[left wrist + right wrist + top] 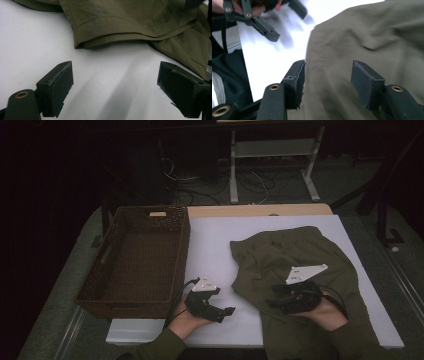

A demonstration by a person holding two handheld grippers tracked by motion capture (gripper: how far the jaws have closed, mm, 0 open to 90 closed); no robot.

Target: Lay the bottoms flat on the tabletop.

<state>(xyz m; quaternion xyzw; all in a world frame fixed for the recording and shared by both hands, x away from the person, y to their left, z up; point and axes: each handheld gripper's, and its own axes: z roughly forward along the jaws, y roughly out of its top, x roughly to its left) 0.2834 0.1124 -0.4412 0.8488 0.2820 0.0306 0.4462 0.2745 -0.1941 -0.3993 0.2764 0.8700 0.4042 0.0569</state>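
An olive-green garment [295, 250] lies crumpled on the right half of the white table [215, 245], and part of it hangs over the near edge. My left gripper [223, 313] rests low over bare table just left of the garment, its jaws wide open and empty. In the left gripper view the gripper [115, 90] faces the garment's folded hem [130, 22], a short way off. My right gripper [272, 301] hovers over the garment's near part. Its jaws [328, 80] stand apart above the fabric [374, 37] with nothing pinched. The left gripper [285, 22] shows beyond it.
A dark brown woven basket [185, 245] stands empty on the table's left side, with its long wall beside my left hand. Bare white tabletop lies between the basket and the garment. Desk legs and cables are on the dark floor behind the table.
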